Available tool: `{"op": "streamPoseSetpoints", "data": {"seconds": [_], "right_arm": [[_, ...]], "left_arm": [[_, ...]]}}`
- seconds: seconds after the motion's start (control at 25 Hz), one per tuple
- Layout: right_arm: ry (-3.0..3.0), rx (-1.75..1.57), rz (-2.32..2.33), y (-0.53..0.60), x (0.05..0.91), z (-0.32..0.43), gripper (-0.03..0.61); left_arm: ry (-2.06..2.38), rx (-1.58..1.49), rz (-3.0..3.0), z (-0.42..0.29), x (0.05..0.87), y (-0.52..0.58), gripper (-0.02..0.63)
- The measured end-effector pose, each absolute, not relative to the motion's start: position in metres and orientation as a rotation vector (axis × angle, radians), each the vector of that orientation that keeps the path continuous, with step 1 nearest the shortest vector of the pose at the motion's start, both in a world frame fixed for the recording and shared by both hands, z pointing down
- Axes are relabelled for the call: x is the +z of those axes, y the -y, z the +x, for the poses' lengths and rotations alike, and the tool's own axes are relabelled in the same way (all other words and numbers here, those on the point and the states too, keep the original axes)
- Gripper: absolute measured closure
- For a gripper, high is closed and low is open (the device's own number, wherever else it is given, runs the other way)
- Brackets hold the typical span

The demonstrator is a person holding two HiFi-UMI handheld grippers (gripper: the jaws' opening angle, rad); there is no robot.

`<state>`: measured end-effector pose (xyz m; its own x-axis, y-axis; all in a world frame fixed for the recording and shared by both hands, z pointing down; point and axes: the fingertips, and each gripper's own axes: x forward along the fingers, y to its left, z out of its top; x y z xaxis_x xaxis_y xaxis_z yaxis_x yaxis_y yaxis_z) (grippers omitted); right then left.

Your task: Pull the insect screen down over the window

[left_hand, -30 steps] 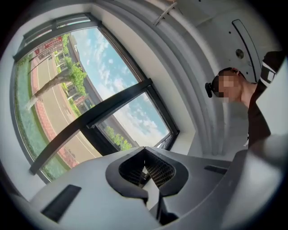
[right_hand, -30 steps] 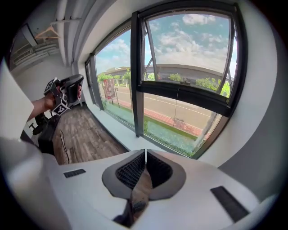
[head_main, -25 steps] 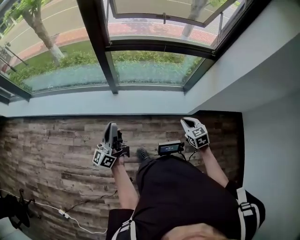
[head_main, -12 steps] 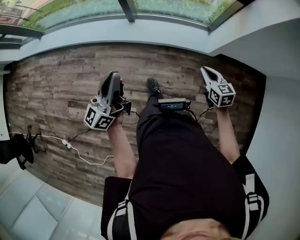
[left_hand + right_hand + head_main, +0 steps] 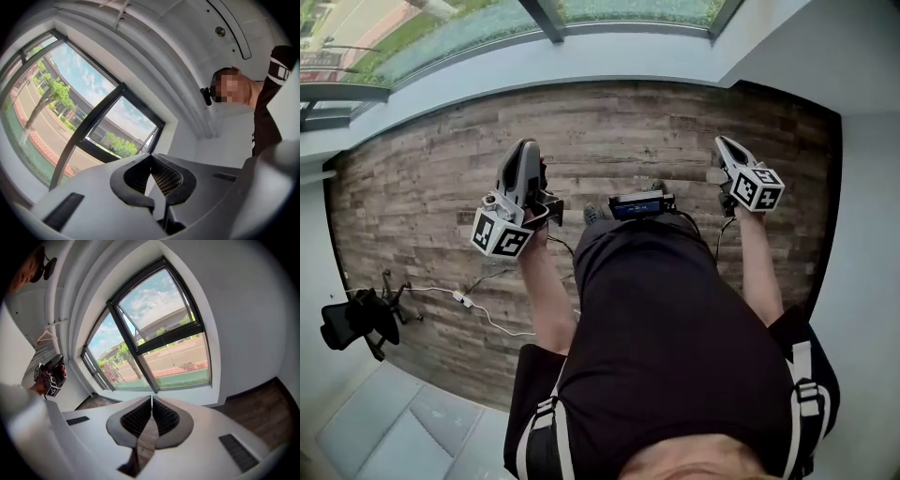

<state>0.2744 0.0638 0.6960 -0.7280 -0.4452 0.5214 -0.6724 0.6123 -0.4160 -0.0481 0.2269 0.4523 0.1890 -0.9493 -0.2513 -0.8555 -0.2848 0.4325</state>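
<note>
Ahead, past the wood-plank floor, the dark-framed window runs lengthwise along the wall, mullions upright, while the left gripper and right gripper both sit pinched closed, empty.

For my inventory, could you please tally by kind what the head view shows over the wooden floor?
Grey plastic tools, left hand-held gripper and right hand-held gripper: 2
Black wheeled office chair: 1
White floor cable: 1
Small blue-screened device: 1
Total: 5

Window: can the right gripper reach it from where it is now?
Probably not. The right gripper, shut and empty, hangs over the wooden floor well short of the window; nothing stands between them, so a step closer looks needed.
</note>
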Motion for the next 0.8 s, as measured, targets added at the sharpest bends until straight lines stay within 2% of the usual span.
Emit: {"op": "streamPoseSetpoints", "data": {"seconds": [0.36, 0.56, 0.8], "right_arm": [[2.486, 1.207, 1.224, -0.146, 0.692, 0.257, 0.56], [2.481, 1.166, 1.296, -0.214, 0.68, 0.235, 0.56], [2.46, 1.22, 1.458, -0.269, 0.662, 0.258, 0.565]], "left_arm": [[1.603, -0.658, 2.435, -0.087, 0.444, -0.272, 0.607], [1.483, -0.724, 2.442, -0.112, 0.469, -0.3, 0.607], [1.309, -0.717, 2.465, -0.087, 0.491, -0.32, 0.607]]}}
